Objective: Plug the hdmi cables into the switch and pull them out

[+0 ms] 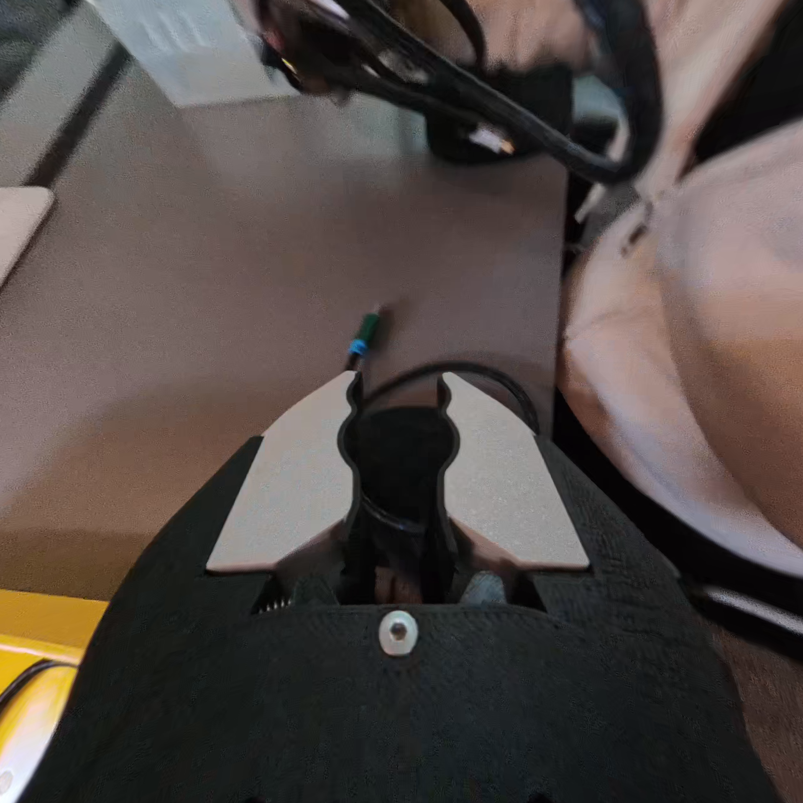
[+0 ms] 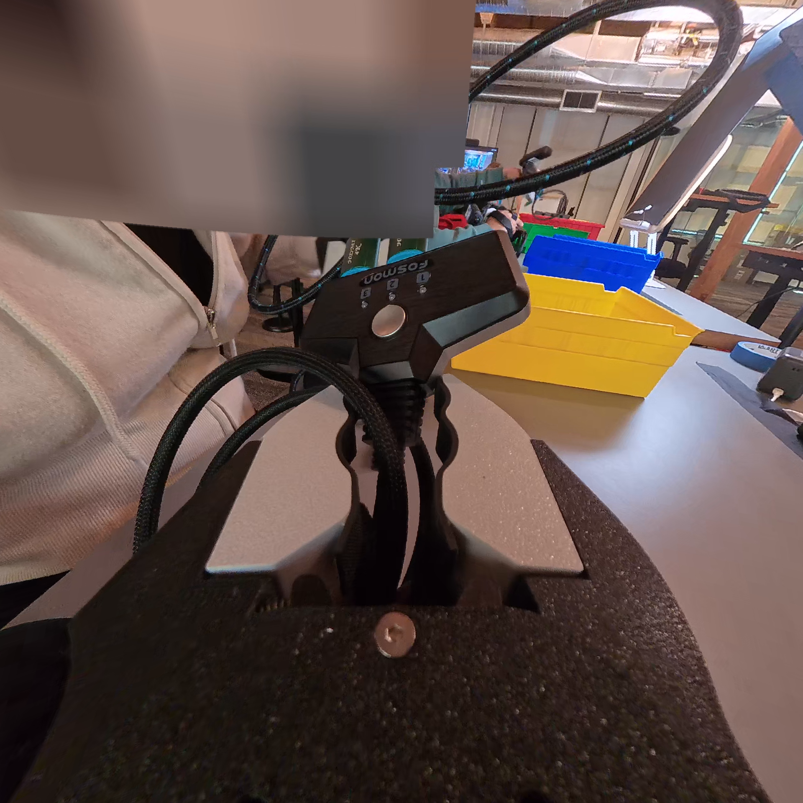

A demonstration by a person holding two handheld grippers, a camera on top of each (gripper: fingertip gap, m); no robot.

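In the right wrist view my right gripper (image 2: 397, 404) is shut on the ribbed neck of the black HDMI switch (image 2: 417, 304) and holds it up, tilted. Two green plugs with blue rings (image 2: 363, 258) sit in its far side. Their braided cable (image 2: 652, 143) arcs overhead, and another black braided cable (image 2: 269, 369) loops through the jaws. In the blurred left wrist view my left gripper (image 1: 399, 382) stands narrow over the table with something dark, apparently black cable (image 1: 391, 517), between its fingers. A loose green plug with a blue ring (image 1: 367, 334) lies just beyond the fingertips.
A yellow bin (image 2: 578, 343), a blue bin (image 2: 591, 260) and a blue tape roll (image 2: 756, 352) stand on the grey table (image 2: 652, 478) to the right. A person in a pale hoodie (image 2: 87, 347) is close on the left. The table edge (image 1: 560, 260) runs right of the left gripper.
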